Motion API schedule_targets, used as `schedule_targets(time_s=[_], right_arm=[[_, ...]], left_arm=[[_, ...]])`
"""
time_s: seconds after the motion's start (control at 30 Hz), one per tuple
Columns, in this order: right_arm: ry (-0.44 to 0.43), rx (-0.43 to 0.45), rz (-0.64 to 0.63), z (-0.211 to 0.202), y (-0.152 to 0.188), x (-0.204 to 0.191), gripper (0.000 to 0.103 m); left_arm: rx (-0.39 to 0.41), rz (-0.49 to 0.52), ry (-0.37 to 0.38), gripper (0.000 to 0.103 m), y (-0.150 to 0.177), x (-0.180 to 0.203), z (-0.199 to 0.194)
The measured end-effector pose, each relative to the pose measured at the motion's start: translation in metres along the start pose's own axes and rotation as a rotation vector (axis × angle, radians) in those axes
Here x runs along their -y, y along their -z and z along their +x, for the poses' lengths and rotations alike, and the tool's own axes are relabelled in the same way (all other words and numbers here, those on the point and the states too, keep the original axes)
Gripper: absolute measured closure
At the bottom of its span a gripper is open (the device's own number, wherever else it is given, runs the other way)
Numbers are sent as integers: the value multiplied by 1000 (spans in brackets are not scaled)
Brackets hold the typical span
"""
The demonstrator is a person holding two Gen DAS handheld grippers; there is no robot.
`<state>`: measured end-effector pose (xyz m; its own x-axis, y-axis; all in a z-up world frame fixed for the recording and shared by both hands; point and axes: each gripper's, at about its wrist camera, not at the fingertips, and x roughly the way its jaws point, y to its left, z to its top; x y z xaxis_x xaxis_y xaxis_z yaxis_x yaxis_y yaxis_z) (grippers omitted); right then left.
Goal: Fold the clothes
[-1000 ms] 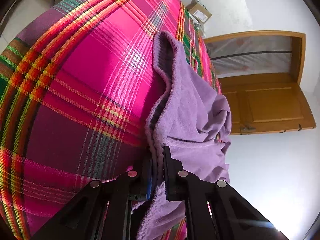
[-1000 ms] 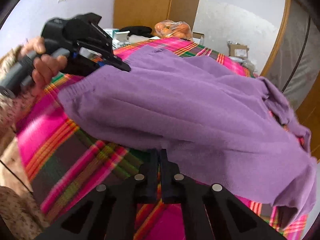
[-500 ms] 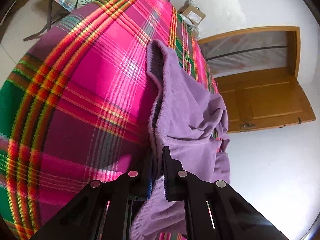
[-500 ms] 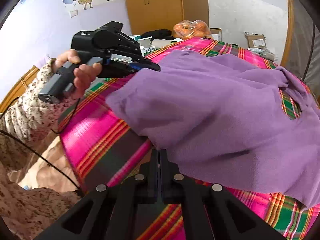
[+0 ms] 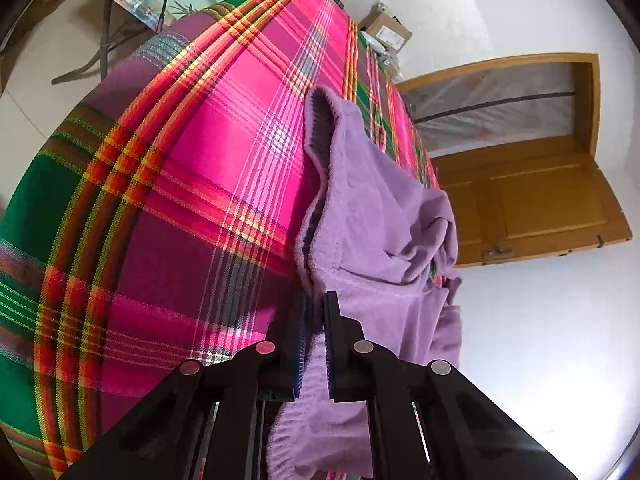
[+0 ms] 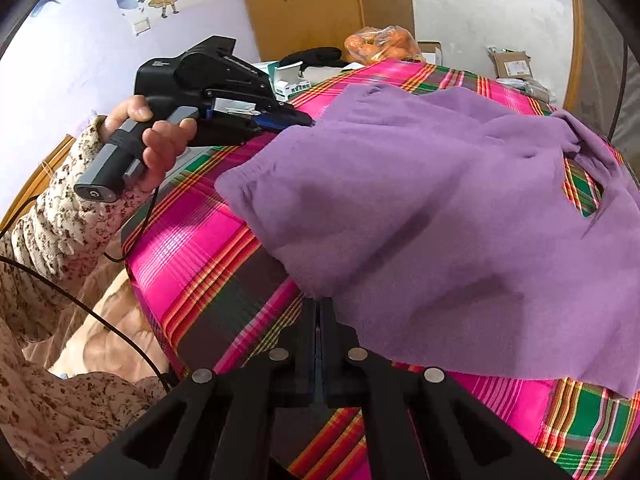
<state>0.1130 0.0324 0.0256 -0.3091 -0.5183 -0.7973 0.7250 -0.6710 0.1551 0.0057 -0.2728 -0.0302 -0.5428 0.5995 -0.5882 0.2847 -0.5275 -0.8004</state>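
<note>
Purple garment (image 6: 460,208) hangs between 2 clenched grippers, left gripper (image 5: 312,320) and right gripper (image 6: 319,312), each pinching a hem corner. No fold looks made yet (sleeves rumpled beyond the jaws on the plaid cloth (image 5: 180,200)).

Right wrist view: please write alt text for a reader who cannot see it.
A purple garment lies spread over a pink plaid cloth, with the shut right gripper pinching its near edge. At upper left, a hand in a floral sleeve holds the left gripper, clamped on the garment's far corner. A wooden wardrobe stands behind.
</note>
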Motion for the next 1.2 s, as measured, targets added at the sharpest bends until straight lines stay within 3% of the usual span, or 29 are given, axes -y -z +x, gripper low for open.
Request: schedule_targets(time_s=[0.17,0.27,0.4,0.43,0.67,1.2], right_arm=[[-3,1,9,2,1,2,101],[4,-3,11,5,2,2,101],[2,2,20,5,2,3,101],[0,3,20,5,2,3,101],[-23,14,24,0,4,-1,101],[-100,-9,-19,-8,12,-15,101]], left_arm=[[-51,-1,8,76,1,-1,9],[-77,6,30,73,2,2,19],[-83,22,12,81,2,6,24],[-81,27,1,93,1,6,25],[-7,1,20,95,3,-2,6],[78,-36,4,95,29,-25,-43]])
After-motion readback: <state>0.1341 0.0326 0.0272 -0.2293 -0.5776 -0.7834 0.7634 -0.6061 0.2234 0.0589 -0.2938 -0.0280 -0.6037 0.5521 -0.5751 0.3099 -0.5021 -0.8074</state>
